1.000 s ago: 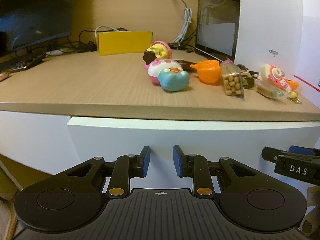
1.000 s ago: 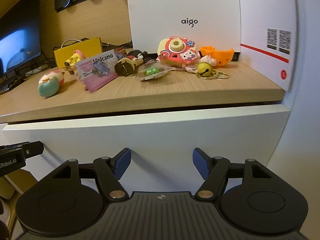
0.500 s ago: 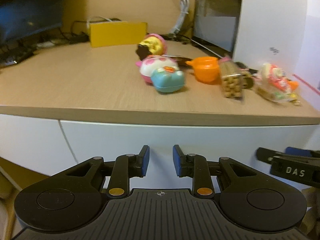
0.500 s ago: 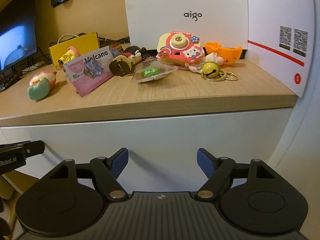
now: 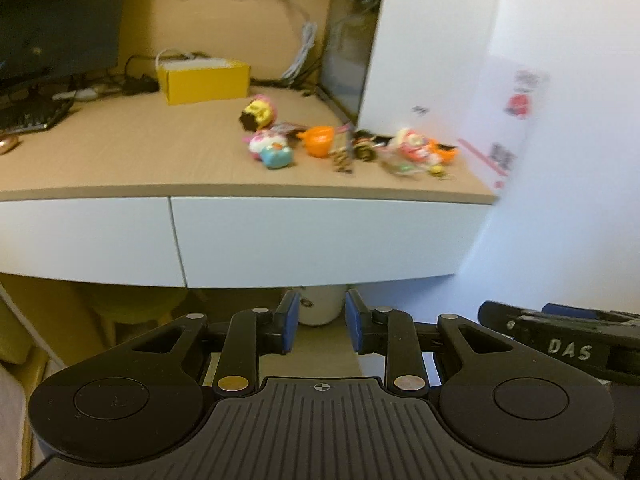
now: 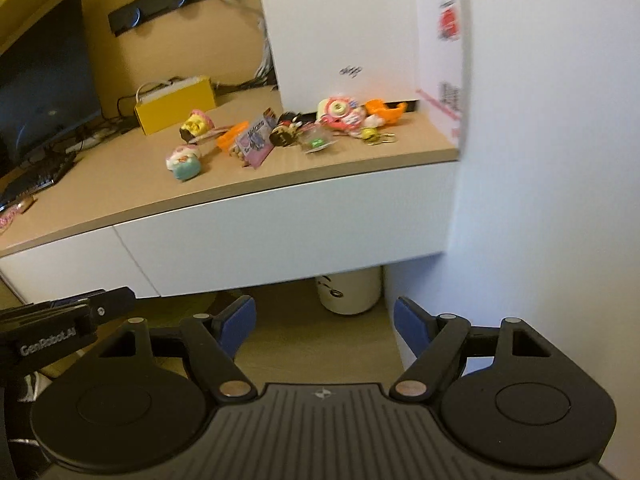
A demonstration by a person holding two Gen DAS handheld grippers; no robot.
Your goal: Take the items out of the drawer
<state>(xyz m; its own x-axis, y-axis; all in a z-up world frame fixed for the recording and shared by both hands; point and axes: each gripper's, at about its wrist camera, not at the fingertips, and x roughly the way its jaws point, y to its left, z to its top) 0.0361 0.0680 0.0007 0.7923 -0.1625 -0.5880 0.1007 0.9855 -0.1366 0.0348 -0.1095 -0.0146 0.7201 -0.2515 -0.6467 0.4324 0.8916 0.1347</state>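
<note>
1. Both sets of jaws stand apart with nothing between them: the left gripper [image 5: 322, 326] shows a narrow gap between its blue pads, the right gripper [image 6: 325, 326] a much wider one.
2. Each gripper hangs in front of the desk, below the white drawer front [image 5: 320, 240], which is shut flush under the wooden desktop [image 5: 120, 152].
3. Small items lie in a loose row on the desktop near its right end: a pink-and-blue toy [image 6: 183, 162], an orange cup [image 5: 320, 141], a pink toy camera [image 6: 340, 114] and a yellow bell [image 6: 370, 133], among others too blurred to name.
4. Behind them stands a white box [image 6: 340, 28]; a yellow box [image 5: 202, 80] sits further back.
5. A white bin [image 6: 350, 290] stands on the floor under the drawer.
</note>
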